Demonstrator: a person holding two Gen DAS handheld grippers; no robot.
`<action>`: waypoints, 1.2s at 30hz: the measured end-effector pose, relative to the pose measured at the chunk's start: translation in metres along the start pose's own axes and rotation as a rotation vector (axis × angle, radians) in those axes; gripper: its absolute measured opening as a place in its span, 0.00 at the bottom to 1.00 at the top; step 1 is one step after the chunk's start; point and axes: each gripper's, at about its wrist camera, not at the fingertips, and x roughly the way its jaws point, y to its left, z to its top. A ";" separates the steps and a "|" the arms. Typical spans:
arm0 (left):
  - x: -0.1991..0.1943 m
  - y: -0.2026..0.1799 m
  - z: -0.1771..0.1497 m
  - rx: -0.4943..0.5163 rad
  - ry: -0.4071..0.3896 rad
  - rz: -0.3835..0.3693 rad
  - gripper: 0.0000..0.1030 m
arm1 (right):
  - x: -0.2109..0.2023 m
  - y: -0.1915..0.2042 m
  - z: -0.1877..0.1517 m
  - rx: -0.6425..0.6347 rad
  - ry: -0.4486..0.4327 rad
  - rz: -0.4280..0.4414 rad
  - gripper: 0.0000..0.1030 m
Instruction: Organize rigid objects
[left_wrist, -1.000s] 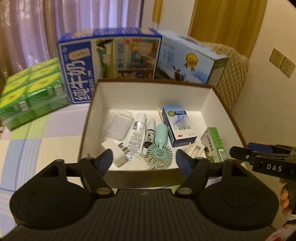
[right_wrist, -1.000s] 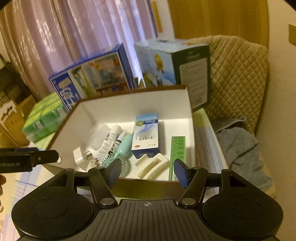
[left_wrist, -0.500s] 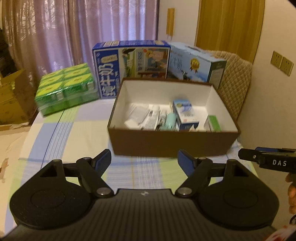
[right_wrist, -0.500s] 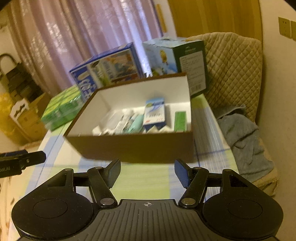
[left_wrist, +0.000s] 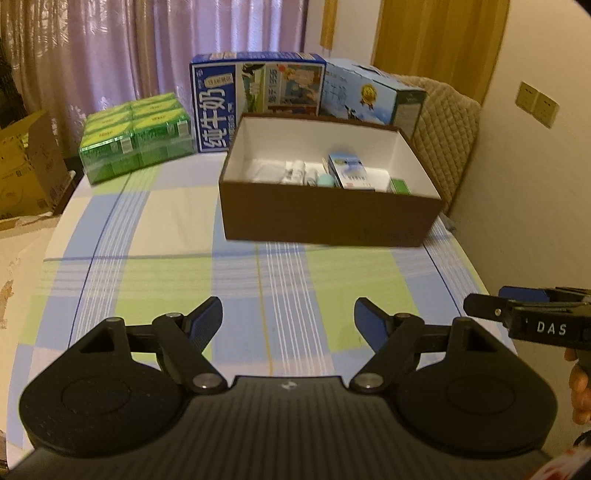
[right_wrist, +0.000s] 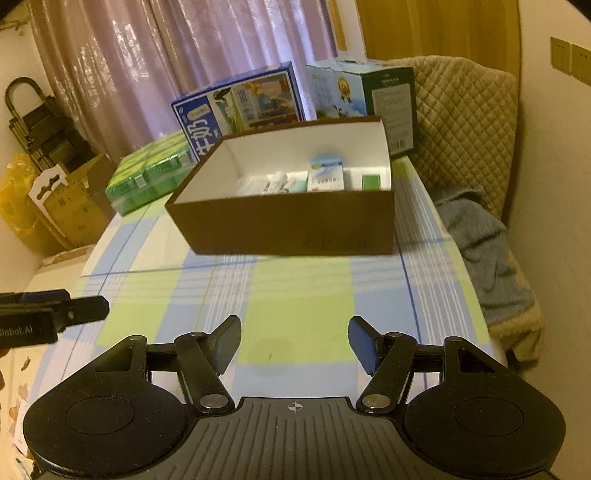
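The brown cardboard box (left_wrist: 325, 218) with white inside walls sits toward the far end of the table, at about 12 o'clock from both grippers. Inside it you can make out a blue-and-white carton (left_wrist: 351, 171) standing up above the near wall, a small green box (left_wrist: 400, 184) at its 3 o'clock, a teal thing (left_wrist: 325, 180) and a white tube (left_wrist: 293, 173) at its 9 o'clock. The rest is too small to tell.

Behind the box, at 11 o'clock, is a big blue milk carton case (left_wrist: 255, 96) with Chinese print, and at 1 o'clock a light blue case (left_wrist: 369, 94) with a medal logo. A shrink-wrapped pack of green cartons (left_wrist: 135, 142) sits at 10 o'clock, well apart from the box.

The left gripper (left_wrist: 289, 319) hangs over the checked blue-green-white tablecloth (left_wrist: 166, 266), jaws spread wide, nothing between them. The right gripper (right_wrist: 294, 341) is the same deal, jaws apart and empty, over a green square of the cloth. Each one shows up at the edge of the other's view.

Off at 3 o'clock there's a quilted tan chair (right_wrist: 465, 122) with a grey towel (right_wrist: 484, 251) on it.
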 end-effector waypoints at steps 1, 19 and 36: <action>-0.003 0.002 -0.005 0.003 0.005 -0.007 0.73 | -0.003 0.004 -0.005 0.006 0.003 -0.004 0.60; -0.047 0.030 -0.076 0.058 0.059 -0.095 0.73 | -0.045 0.080 -0.078 0.012 0.039 -0.036 0.60; -0.062 0.053 -0.097 0.057 0.061 -0.099 0.72 | -0.047 0.112 -0.099 -0.001 0.052 -0.038 0.60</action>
